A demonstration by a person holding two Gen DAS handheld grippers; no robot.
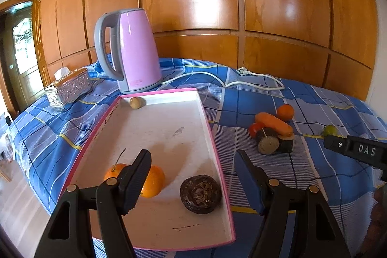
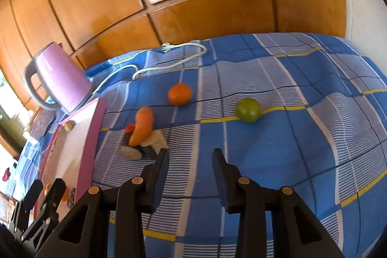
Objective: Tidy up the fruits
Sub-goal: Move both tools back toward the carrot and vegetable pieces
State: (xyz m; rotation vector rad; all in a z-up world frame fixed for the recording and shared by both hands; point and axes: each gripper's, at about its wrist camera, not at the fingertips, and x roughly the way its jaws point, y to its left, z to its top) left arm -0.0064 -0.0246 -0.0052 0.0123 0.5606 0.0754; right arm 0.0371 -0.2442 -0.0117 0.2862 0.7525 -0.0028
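We hold the left tongs (image 1: 192, 157) low over the near end of the pink-rimmed tray (image 1: 221, 175), spread wide with nothing between them; the left finger crosses in front of an orange (image 1: 154, 181), beside a second, stemmed orange (image 1: 112, 172). A dark round fruit (image 1: 200, 194) lies in the tray just ahead of the gap, and a small tan fruit (image 1: 137, 102) sits in the far corner.

Our right tongs (image 2: 189, 152) hover over the blue checked cloth of the desk (image 2: 290, 149), tilted, also parted and empty, aimed at open cloth between the pile and the green fruit (image 2: 248, 110).

The left view alone shows the tray's contents clearly, plus the silver tissue box (image 1: 69, 88) and the whole pink kettle (image 1: 135, 50) with its white cord (image 1: 241, 81). It shows the green fruit only partly, behind the right tongs' body. The right view gives that fruit in full, well apart from the loose orange (image 2: 179, 94), and the carrot (image 2: 142, 128) lying on dark cut pieces (image 2: 137, 151) with a red fruit (image 2: 130, 128) behind, beside the tray's outer wall.
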